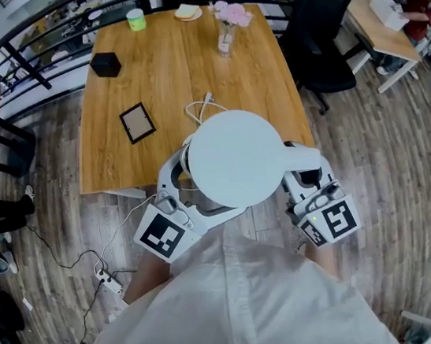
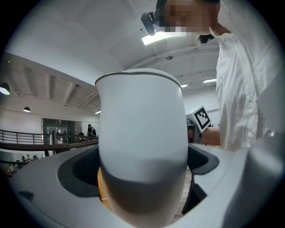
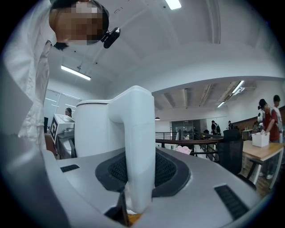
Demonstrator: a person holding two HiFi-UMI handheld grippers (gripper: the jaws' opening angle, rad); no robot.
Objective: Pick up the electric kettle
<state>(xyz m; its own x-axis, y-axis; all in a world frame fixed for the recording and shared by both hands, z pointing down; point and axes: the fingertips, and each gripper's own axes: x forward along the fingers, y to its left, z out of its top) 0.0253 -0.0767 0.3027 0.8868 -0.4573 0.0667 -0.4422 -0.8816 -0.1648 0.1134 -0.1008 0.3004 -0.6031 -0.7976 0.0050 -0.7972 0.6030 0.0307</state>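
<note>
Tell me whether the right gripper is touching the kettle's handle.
Touching. In the right gripper view, the right gripper clamps the kettle's handle on both sides, no gap visible.

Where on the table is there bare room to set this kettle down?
The wooden table is barest in the middle, between the black cube and the glass vase of pink flowers, and right of the white cable, to its right edge. Crowded: far edge, with green cup, small plate and vase. The white electric kettle hides much of the near edge.
</note>
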